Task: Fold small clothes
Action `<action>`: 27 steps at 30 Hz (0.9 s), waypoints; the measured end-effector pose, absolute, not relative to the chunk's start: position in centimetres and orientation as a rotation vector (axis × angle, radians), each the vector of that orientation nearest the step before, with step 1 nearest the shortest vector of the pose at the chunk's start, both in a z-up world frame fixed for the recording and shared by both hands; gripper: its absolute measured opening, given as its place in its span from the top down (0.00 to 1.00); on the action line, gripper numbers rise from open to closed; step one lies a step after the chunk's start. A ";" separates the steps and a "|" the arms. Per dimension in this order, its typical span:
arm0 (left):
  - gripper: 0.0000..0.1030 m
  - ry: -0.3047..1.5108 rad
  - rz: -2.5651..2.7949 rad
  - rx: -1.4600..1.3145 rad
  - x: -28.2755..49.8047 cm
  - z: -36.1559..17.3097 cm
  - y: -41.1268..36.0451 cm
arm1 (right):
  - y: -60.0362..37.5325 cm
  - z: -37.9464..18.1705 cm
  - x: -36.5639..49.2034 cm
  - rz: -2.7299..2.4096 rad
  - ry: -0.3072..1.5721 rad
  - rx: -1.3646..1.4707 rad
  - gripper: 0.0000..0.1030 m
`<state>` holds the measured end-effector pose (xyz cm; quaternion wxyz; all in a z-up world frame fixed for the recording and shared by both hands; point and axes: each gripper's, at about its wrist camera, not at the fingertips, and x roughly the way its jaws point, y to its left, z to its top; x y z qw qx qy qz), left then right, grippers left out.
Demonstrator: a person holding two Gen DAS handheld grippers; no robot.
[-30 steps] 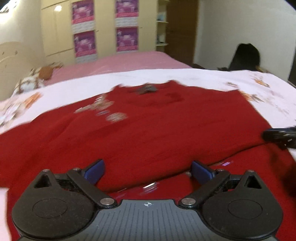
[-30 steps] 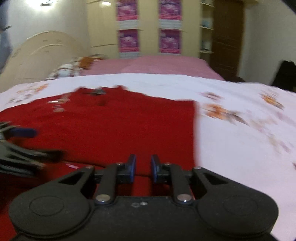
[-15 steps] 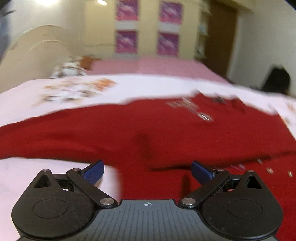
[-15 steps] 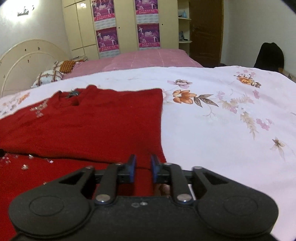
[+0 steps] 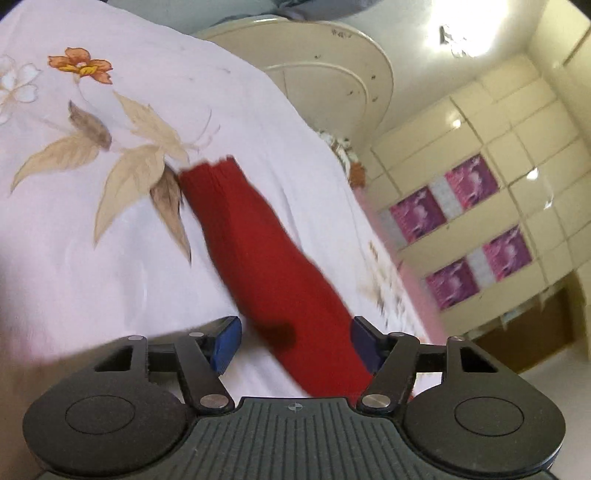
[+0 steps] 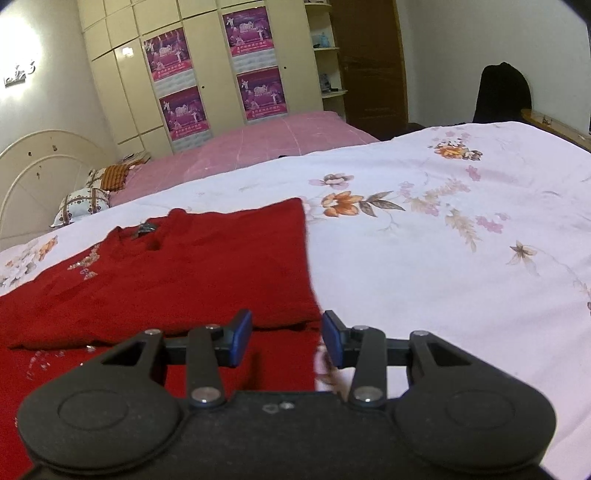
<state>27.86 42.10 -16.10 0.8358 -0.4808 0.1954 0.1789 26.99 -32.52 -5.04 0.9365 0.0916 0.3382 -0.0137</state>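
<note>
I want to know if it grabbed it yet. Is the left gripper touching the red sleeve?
Cannot tell. In the left wrist view the left gripper is open, and the red sleeve runs between its fingers, but blur hides any contact.

A home bedroom: a bed (image 6: 424,258) with a floral sheet, a cream arched headboard (image 6: 40,170), pillows (image 6: 81,205), and a wardrobe (image 6: 199,74) bearing purple posters (image 6: 251,31).

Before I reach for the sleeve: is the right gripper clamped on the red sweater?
No, the right gripper is open, blue pads apart above the red sweater edge.
</note>
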 end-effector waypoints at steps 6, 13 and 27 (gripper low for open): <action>0.35 0.379 0.365 -1.071 30.4 -16.9 45.4 | -29.7 -4.2 27.2 -0.022 0.683 0.206 0.61; 0.95 0.490 0.411 -0.911 33.1 -17.1 45.7 | -28.2 -3.7 27.3 -0.027 0.684 0.186 0.61; 0.95 0.602 -0.238 -0.473 46.0 -8.9 13.6 | -29.0 -3.8 27.6 -0.015 0.677 0.210 0.61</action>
